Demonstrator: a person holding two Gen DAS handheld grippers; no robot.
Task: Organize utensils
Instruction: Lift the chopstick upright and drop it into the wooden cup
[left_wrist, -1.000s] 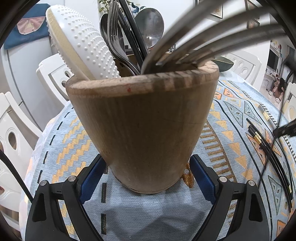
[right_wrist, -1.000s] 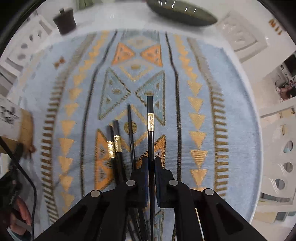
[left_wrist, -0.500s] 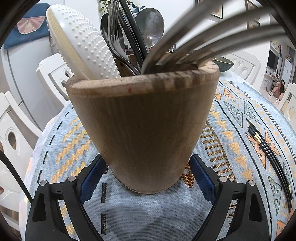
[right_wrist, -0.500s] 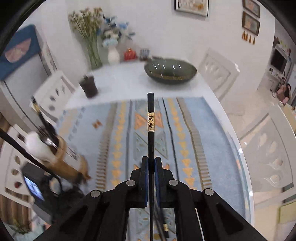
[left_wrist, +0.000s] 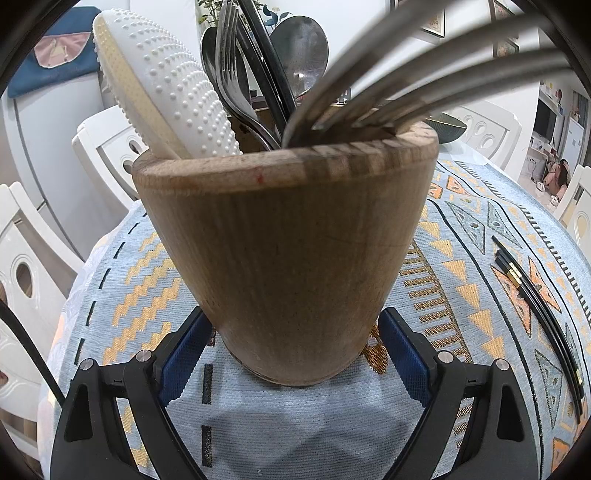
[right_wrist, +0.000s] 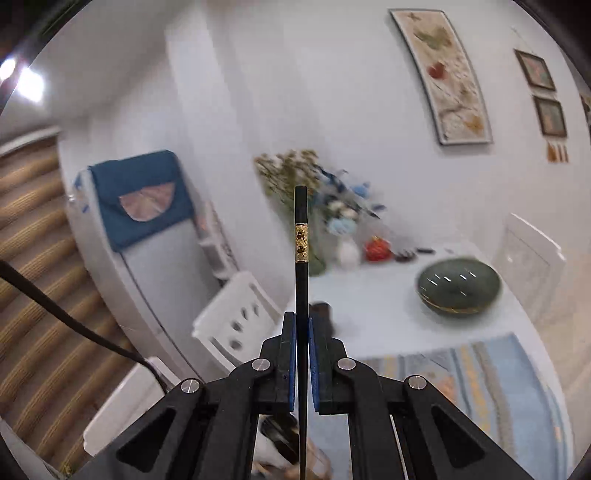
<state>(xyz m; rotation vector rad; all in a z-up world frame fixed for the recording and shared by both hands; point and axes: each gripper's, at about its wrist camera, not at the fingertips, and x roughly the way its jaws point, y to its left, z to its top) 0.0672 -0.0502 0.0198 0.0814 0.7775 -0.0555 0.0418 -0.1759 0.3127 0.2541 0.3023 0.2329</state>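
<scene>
The wooden utensil holder (left_wrist: 288, 240) stands on the patterned blue cloth (left_wrist: 110, 295), with my left gripper (left_wrist: 291, 321) shut on its base, one blue pad on each side. In it are a white dotted rice paddle (left_wrist: 166, 85), forks (left_wrist: 229, 55), a spoon (left_wrist: 303, 48) and several metal handles (left_wrist: 443, 62). Black chopsticks (left_wrist: 535, 306) with gold bands lie on the cloth to the right. My right gripper (right_wrist: 302, 325) is shut on one black chopstick (right_wrist: 301, 258), held high and pointing toward the wall. The holder shows blurred at the bottom of the right wrist view.
A dark green bowl (right_wrist: 458, 288) sits on the far part of the table (right_wrist: 376, 295), near a flower vase (right_wrist: 314, 254) and a small dark cup (right_wrist: 321, 310). White chairs (left_wrist: 110, 147) ring the table. A black cable (right_wrist: 74, 325) hangs at left.
My right gripper has risen from the cloth with the chopstick and tilted up, so its view swung from the table to the wall. The left gripper and holder have not moved.
</scene>
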